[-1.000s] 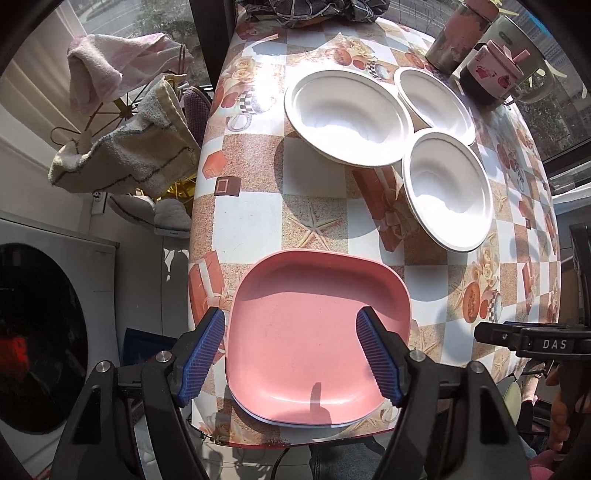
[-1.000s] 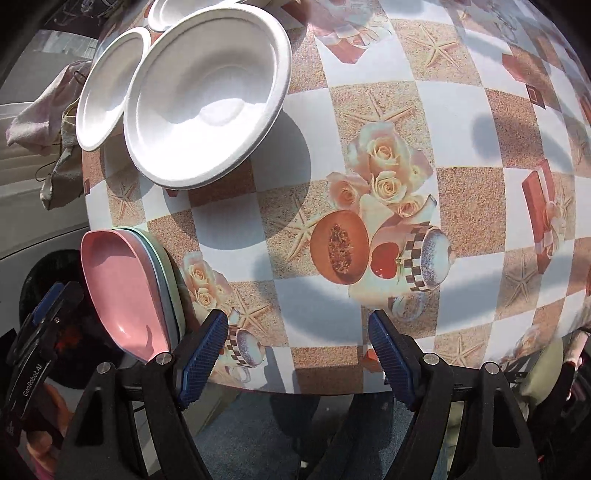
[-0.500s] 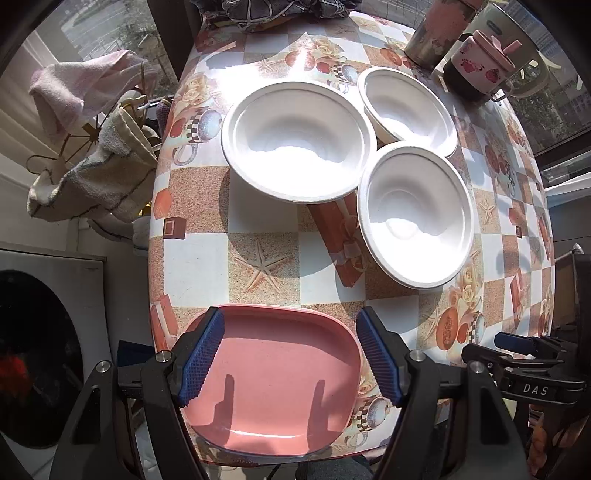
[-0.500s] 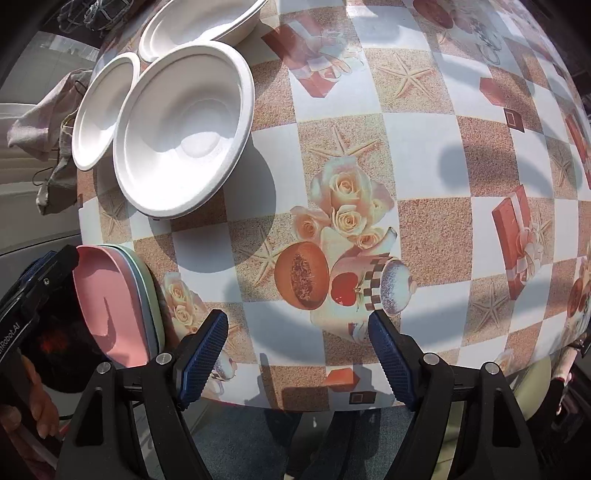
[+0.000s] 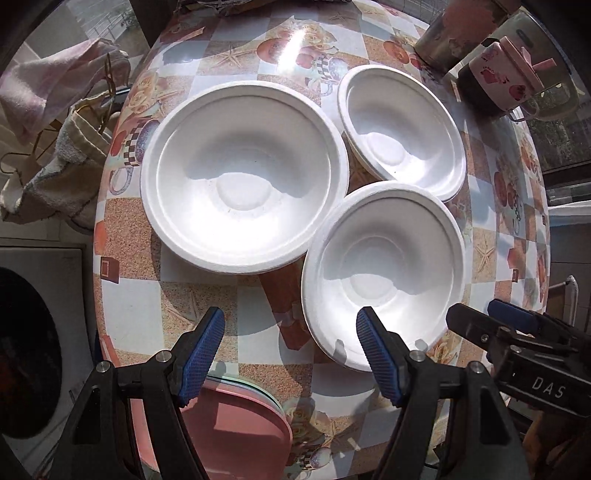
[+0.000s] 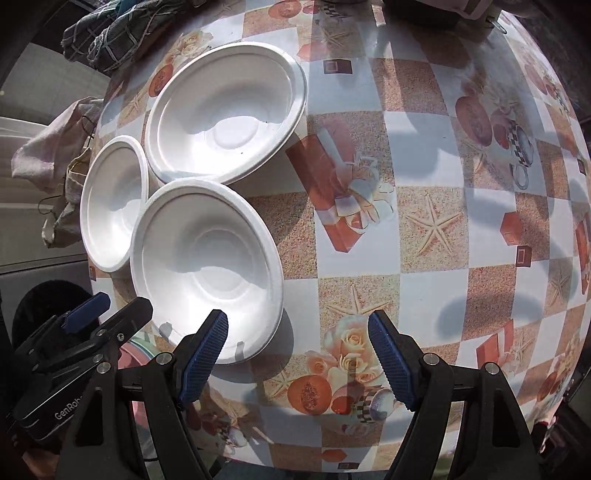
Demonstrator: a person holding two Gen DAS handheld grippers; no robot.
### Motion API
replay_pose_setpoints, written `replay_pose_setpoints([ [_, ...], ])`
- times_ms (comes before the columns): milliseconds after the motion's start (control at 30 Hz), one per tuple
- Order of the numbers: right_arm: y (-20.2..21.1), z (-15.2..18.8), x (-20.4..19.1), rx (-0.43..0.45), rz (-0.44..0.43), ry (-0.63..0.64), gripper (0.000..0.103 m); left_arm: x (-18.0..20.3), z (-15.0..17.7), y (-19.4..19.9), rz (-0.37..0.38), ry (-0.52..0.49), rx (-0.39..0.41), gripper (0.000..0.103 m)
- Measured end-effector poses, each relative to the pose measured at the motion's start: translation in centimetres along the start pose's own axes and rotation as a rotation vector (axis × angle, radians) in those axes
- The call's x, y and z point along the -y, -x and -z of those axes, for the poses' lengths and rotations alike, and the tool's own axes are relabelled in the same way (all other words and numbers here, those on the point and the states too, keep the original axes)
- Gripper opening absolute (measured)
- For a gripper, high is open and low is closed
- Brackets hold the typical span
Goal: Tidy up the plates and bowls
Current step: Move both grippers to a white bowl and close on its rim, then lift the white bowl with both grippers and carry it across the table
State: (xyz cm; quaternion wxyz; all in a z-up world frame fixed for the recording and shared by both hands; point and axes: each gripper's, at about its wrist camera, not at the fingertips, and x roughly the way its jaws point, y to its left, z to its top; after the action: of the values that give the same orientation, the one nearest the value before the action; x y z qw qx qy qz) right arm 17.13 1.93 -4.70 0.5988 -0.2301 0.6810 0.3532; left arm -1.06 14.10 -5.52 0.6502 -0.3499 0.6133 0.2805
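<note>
Three white bowls stand close together on the patterned table [image 5: 192, 295]: a large one [image 5: 243, 173], a mid-sized near one [image 5: 384, 273] and a small far one [image 5: 402, 129]. In the right wrist view the near bowl [image 6: 207, 269] lies at lower left, with the other two bowls [image 6: 225, 110] [image 6: 110, 203] beyond it. A stack of pink plates [image 5: 236, 424] sits at the table's near edge. My left gripper [image 5: 291, 354] is open and empty above the table, just left of the near bowl. My right gripper [image 6: 299, 354] is open and empty, just right of that bowl.
A pink patterned mug [image 5: 498, 74] and a metal canister [image 5: 454, 33] stand at the far right. Towels [image 5: 55, 122] hang on a rack left of the table. A checked cloth [image 6: 118, 33] lies at the far edge. A washing machine [image 5: 29, 350] is below left.
Both grippers have moved forward over the table toward the bowls. The pink plate stack has slid out from between my left fingers to below them. Both stay open.
</note>
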Motion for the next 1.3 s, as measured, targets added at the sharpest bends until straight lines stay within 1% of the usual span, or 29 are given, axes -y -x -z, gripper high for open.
replay_pose_setpoints([
  [67, 0.0, -0.9, 0.2, -0.001, -0.007, 0.001, 0.079, 0.1, -0.3, -0.7, 0.003, 0.023, -0.019, 0.077],
  [167, -0.9, -1.4, -0.4, -0.006, -0.007, 0.023, 0.079, 0.1, -0.7, -1.4, 0.009, 0.051, -0.040, 0.077],
  [200, -1.9, -1.5, -1.1, -0.006, -0.005, 0.032, 0.079, 0.3, -0.9, -1.7, 0.005, 0.056, -0.046, 0.077],
  [300, -2.8, -2.3, -1.8, -0.010, 0.002, 0.049, 0.079, 0.5, -1.1, -2.6, -0.034, 0.063, -0.053, 0.076],
  [400, -4.2, -2.7, -3.0, -0.024, -0.010, 0.059, 0.079, 0.3, -1.2, -3.4, -0.041, 0.082, -0.078, 0.075],
  [433, -4.4, -2.7, -3.1, -0.028, -0.016, 0.062, 0.079, 0.3, -1.2, -3.6, -0.040, 0.089, -0.083, 0.074],
  [500, -4.8, -2.9, -3.3, -0.033, -0.020, 0.071, 0.079, 0.4, -1.2, -3.9, -0.047, 0.097, -0.087, 0.066],
  [533, -5.0, -3.0, -3.5, -0.035, -0.022, 0.076, 0.076, 0.5, -1.1, -4.0, -0.053, 0.100, -0.090, 0.063],
  [567, -5.2, -3.1, -3.8, -0.038, -0.025, 0.082, 0.068, 0.6, -1.1, -4.2, -0.053, 0.101, -0.093, 0.058],
  [600, -5.4, -3.0, -4.1, -0.042, -0.026, 0.085, 0.064, 0.7, -1.0, -4.3, -0.052, 0.101, -0.097, 0.053],
  [633, -5.7, -3.0, -4.4, -0.048, -0.034, 0.083, 0.056, 1.0, -0.9, -4.5, -0.053, 0.100, -0.102, 0.050],
  [667, -6.1, -3.1, -4.7, -0.055, -0.049, 0.079, 0.045, 1.2, -0.8, -4.6, -0.050, 0.098, -0.107, 0.044],
  [700, -6.3, -3.0, -4.8, -0.065, -0.063, 0.076, 0.039, 1.4, -0.7, -4.8, -0.047, 0.095, -0.110, 0.038],
  [733, -6.5, -3.0, -4.8, -0.074, -0.074, 0.070, 0.030, 1.7, -0.6, -4.9, -0.044, 0.092, -0.111, 0.035],
  [767, -6.7, -2.9, -4.9, -0.078, -0.074, 0.069, 0.026, 1.7, -0.3, -5.0, -0.042, 0.088, -0.110, 0.030],
  [833, -7.0, -2.7, -4.9, -0.083, -0.077, 0.072, 0.016, 1.9, -0.3, -5.1, -0.038, 0.076, -0.102, 0.028],
  [900, -7.2, -2.5, -4.8, -0.084, -0.079, 0.072, 0.016, 2.5, -0.3, -5.0, -0.050, 0.052, -0.091, 0.028],
  [1033, -7.1, -1.2, -3.0, -0.091, -0.092, 0.055, 0.016, 4.1, -0.1, -5.0, -0.074, 0.001, -0.090, 0.028],
  [1067, -7.2, -0.7, -2.5, -0.095, -0.094, 0.050, 0.016, 5.6, -0.4, -5.4, -0.081, -0.019, -0.090, 0.028],
  [1300, -7.2, 2.3, 0.9, -0.106, -0.097, -0.011, 0.016, 10.8, 2.3, -6.1, -0.099, -0.174, -0.096, 0.028],
])
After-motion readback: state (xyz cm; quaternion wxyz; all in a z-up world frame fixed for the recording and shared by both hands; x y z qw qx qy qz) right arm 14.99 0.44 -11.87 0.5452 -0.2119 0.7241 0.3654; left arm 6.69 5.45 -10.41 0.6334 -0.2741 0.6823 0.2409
